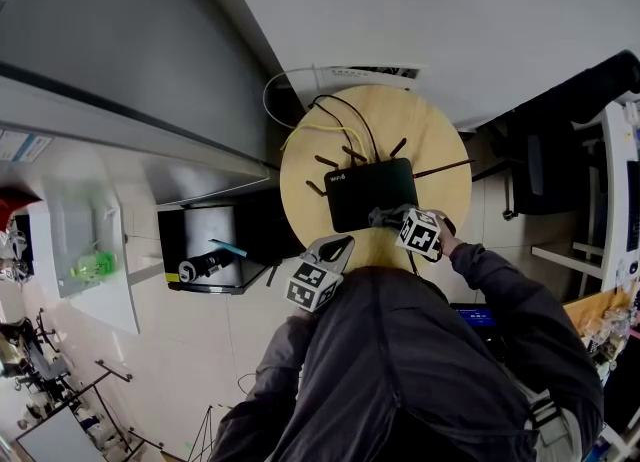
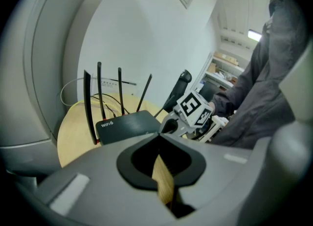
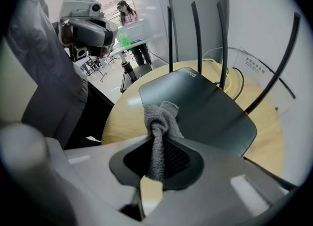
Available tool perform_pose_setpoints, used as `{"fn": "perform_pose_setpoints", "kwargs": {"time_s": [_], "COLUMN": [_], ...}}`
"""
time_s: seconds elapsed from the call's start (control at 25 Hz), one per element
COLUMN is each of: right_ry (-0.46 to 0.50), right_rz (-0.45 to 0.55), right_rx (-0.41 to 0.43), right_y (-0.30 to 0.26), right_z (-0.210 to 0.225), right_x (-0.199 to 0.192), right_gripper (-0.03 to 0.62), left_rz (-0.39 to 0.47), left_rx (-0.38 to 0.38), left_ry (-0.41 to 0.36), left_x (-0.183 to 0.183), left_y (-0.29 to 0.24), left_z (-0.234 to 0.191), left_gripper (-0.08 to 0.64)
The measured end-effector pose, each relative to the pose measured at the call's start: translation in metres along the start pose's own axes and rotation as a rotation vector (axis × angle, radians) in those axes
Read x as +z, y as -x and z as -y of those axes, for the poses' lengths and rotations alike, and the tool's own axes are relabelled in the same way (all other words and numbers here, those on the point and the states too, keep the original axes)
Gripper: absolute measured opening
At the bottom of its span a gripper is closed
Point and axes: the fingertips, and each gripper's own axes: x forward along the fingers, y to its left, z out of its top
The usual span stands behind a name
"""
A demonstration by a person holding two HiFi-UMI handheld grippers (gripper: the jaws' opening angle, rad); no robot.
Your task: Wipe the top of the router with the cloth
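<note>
A black router [image 1: 370, 193] with several upright antennas lies on a round wooden table [image 1: 445, 150]. My right gripper [image 1: 388, 218] is shut on a bunched grey cloth [image 3: 160, 122], and the cloth's free end rests on the near edge of the router's top [image 3: 200, 105]. My left gripper [image 1: 338, 247] hovers at the table's near left edge, just off the router's [image 2: 128, 124] corner, with its jaws shut and nothing between them. From the left gripper view, the right gripper's marker cube [image 2: 194, 109] shows beside the router.
Yellow and white cables [image 1: 300, 130] run from the router's back toward the wall. A dark shelf unit [image 1: 210, 250] stands left of the table and a dark chair [image 1: 545, 160] to its right. A person [image 3: 128, 12] stands far off in the room.
</note>
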Motion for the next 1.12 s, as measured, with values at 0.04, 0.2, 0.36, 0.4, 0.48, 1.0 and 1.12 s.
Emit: {"fn": "perform_pose_setpoints", "kwargs": {"time_s": [0.04, 0.2, 0.36, 0.4, 0.48, 1.0, 1.12], "right_ry": [-0.009, -0.061, -0.029, -0.018, -0.003, 0.009, 0.022], "right_rz": [0.018, 0.071, 0.028, 0.018, 0.004, -0.02, -0.022], "right_rx": [-0.008, -0.13, -0.219, -0.234, -0.265, -0.315, -0.304], "right_y": [0.004, 0.024, 0.033, 0.033, 0.032, 0.025, 0.025], "right_z": [0.008, 0.066, 0.118, 0.127, 0.143, 0.15, 0.139], "right_x": [0.002, 0.009, 0.007, 0.006, 0.005, 0.0, -0.003], "right_gripper": [0.04, 0.038, 0.04, 0.038, 0.04, 0.037, 0.037], "left_rz": [-0.001, 0.003, 0.002, 0.002, 0.004, 0.017, 0.002], "left_rx": [0.001, 0.009, 0.014, 0.015, 0.019, 0.029, 0.022], "left_ry": [-0.002, 0.001, 0.001, 0.0, -0.002, -0.006, -0.002], "left_x": [0.0, -0.001, -0.002, -0.002, -0.001, 0.002, 0.002], "left_y": [0.0, 0.002, 0.003, 0.003, 0.003, 0.003, 0.004], "left_z": [0.0, -0.002, -0.001, 0.0, 0.0, -0.002, 0.001], "left_gripper": [0.0, 0.0, 0.0, 0.0, 0.0, 0.0, 0.0]}}
